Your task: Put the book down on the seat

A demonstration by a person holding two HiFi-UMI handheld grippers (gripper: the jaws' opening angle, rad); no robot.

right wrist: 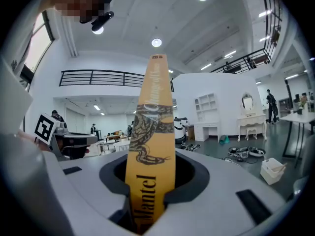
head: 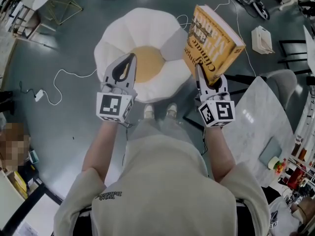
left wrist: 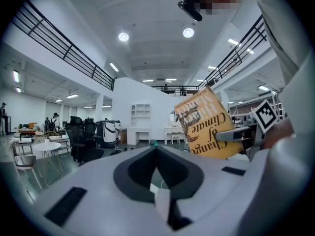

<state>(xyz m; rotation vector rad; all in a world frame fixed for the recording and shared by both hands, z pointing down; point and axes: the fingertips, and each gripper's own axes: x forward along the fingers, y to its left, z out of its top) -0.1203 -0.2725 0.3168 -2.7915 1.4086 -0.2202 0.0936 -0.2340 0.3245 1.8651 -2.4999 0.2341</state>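
Note:
A thick yellow book (head: 211, 42) is held up in the air, front cover towards me, with my right gripper (head: 205, 80) shut on its lower edge. In the right gripper view its spine (right wrist: 150, 132) rises straight up from between the jaws. The seat (head: 162, 80) is a round white floor cushion with a yellow middle, down on the floor ahead of my feet and left of the book. My left gripper (head: 131, 59) hovers over the cushion, shut with nothing in it. The left gripper view shows its jaws meeting at the tip (left wrist: 156, 149) and the book (left wrist: 209, 129) off to the right.
A marble table (head: 266, 117) stands at my right, with a grey chair (head: 289, 82) beyond it. On the floor, a white cable (head: 61, 80) trails to the left and a white basket (head: 262, 39) sits at the back right. Desks and chairs (left wrist: 78, 136) stand far off.

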